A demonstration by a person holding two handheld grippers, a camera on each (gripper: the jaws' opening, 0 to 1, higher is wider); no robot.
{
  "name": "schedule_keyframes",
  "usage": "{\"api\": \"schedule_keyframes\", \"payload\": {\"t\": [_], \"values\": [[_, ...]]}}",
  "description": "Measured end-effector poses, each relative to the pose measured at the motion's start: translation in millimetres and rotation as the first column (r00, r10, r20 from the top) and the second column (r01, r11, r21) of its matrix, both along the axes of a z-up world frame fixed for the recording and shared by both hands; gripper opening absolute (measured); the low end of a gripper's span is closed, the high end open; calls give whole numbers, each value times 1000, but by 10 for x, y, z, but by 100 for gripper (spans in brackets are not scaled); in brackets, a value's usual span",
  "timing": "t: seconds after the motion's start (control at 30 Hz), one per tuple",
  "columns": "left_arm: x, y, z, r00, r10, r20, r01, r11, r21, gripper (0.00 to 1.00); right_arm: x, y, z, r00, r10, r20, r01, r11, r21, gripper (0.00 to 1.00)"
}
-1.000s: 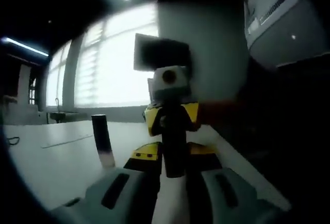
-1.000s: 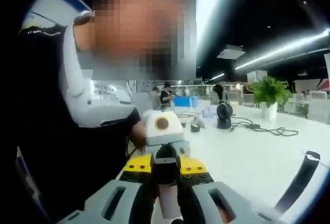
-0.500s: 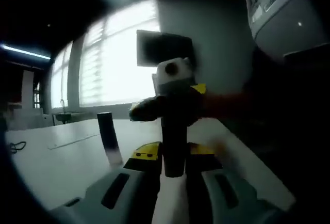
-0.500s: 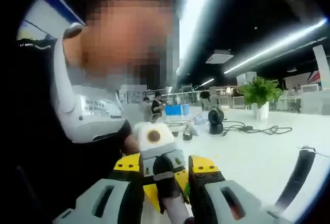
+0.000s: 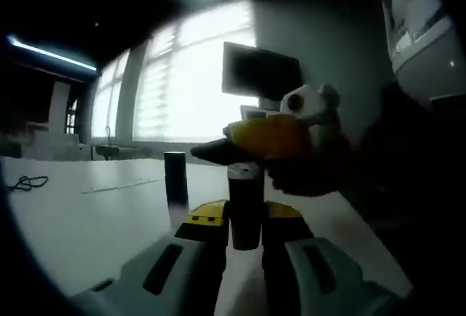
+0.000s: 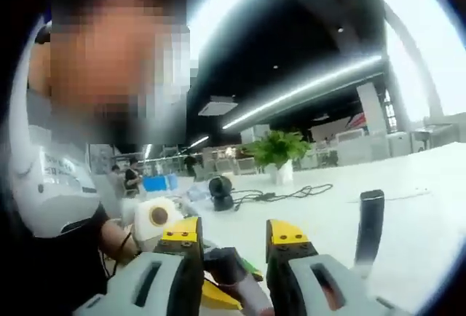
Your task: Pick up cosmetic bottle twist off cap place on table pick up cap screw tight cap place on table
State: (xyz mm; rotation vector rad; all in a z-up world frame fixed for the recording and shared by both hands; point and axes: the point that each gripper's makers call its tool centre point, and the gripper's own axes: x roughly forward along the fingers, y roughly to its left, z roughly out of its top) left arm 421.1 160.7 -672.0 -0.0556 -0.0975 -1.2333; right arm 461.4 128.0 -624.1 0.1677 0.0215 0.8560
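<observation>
In the left gripper view we look along the left gripper [image 5: 246,247], whose jaws stand close together on the cosmetic bottle [image 5: 245,210], a dark upright cylinder held between them with its top free. Just above the bottle the right gripper [image 5: 273,141] reaches in from the right, rolled onto its side, its yellow jaw tips near the bottle's top; we cannot tell from here whether they touch it or what they carry. On the white table [image 5: 80,218], to the left of the held bottle and apart from it, a second dark bottle [image 5: 175,185] stands upright. A black cable [image 5: 25,183] lies near the table's far left edge, and a dark monitor [image 5: 261,72] hangs against the bright windows [image 5: 186,87].

In the right gripper view we see the right gripper [image 6: 233,258] with its yellow-tipped jaws only partly closed and a dark rounded piece, seemingly the cap [image 6: 224,265], between them; whether the jaws actually pinch it we cannot tell. Below it lies the yellow of the left gripper [image 6: 218,295], and a person in a white vest [image 6: 54,192] stands behind. Here the second dark bottle [image 6: 368,225] stands on the table to the right. Farther back, a potted plant [image 6: 278,156], a small black fan [image 6: 220,192] and a black cord [image 6: 287,194] sit toward the table's far edge.
</observation>
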Motion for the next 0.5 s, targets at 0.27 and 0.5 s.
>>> {"api": "schedule_keyframes", "payload": {"t": [0.27,0.5], "values": [[77,29,-2,999,44,18,-44,999,8,7,-156,384,-63,977,-196,80,203,974,-102,26],[92,38,-3,998,62,28,-62,998,9,7,-245,472,-85,962,-254,100,264,958,-109,25]]}}
